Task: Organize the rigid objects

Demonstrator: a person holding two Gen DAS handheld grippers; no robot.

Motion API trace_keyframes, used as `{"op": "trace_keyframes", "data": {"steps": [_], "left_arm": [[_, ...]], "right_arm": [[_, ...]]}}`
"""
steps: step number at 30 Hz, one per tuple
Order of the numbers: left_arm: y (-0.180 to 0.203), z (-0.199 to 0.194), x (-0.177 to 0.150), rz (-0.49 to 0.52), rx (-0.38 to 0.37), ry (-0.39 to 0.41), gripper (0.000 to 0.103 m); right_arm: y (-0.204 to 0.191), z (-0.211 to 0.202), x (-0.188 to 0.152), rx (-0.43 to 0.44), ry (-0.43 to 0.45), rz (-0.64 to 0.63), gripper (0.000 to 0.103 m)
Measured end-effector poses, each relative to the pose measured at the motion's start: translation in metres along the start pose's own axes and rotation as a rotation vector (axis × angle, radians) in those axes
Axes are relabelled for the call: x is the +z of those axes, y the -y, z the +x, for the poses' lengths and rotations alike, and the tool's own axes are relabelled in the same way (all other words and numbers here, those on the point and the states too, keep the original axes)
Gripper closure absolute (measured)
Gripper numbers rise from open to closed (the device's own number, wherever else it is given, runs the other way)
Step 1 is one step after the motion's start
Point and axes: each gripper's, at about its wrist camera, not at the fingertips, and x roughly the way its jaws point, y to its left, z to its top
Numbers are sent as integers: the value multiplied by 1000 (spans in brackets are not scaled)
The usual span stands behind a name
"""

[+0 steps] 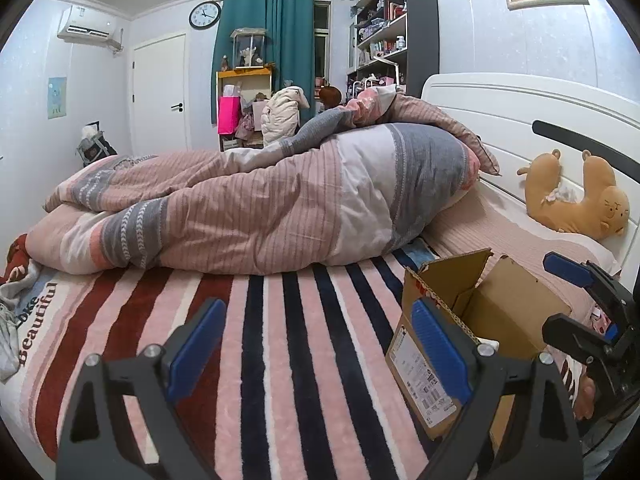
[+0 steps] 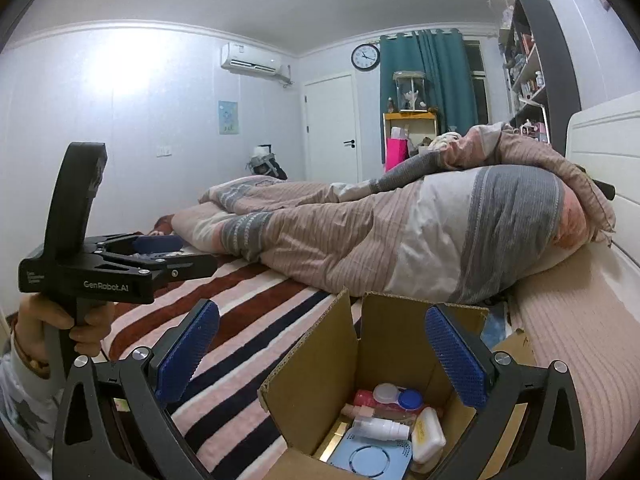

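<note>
Right under my right gripper (image 2: 322, 360), fingers spread and empty, sits the cardboard box (image 2: 316, 364) on the striped blanket (image 1: 256, 340), holding bottles, a lens case (image 2: 396, 396) and a blue device (image 2: 370, 456). My left gripper (image 1: 320, 348), beside the box, is spread too. I'd steady a flap before closing. The blanket reads "Beautiful"; my left tool reads "GenRobot.AI".

A bed (image 1: 280, 320) with a striped blanket and heaped quilt (image 1: 260, 208) filled the pale-walled room; teal curtains (image 1: 276, 48), a clock (image 1: 204, 15), a white door (image 1: 160, 92) and dark shelves (image 1: 400, 32) stood behind
</note>
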Motion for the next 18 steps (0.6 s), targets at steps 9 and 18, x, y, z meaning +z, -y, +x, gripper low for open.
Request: {"op": "trace_keyframes", "data": {"steps": [9,18], "left_arm": [[1,-1,0,7,3,3,10],[3,-4,3,18,0,17,10]], "right_arm": [[5,-4,-3,1,2,9,0],[2,-5,-4,-3,3,8,0]]}}
